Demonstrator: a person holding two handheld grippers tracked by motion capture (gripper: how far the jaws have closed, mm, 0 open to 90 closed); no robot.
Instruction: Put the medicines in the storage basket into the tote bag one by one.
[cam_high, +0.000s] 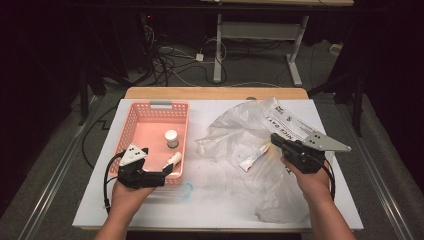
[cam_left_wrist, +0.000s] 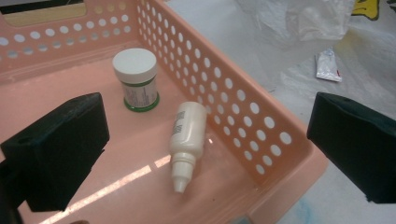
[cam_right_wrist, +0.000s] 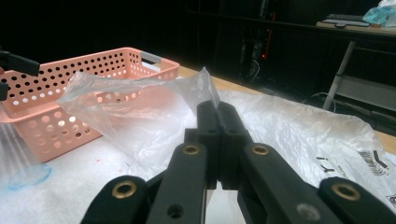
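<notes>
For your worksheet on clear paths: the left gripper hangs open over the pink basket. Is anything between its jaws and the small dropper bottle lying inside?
Nothing visible. The left gripper is open above the dropper bottle, which lies on the basket floor; the jar stands apart.

A dim room with grey floor (cam_high: 50, 165), tangled cables (cam_high: 167, 62) and a white-legged desk (cam_high: 260, 30).

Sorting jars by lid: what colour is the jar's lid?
White, on the jar; clearest in the left gripper view.
</notes>
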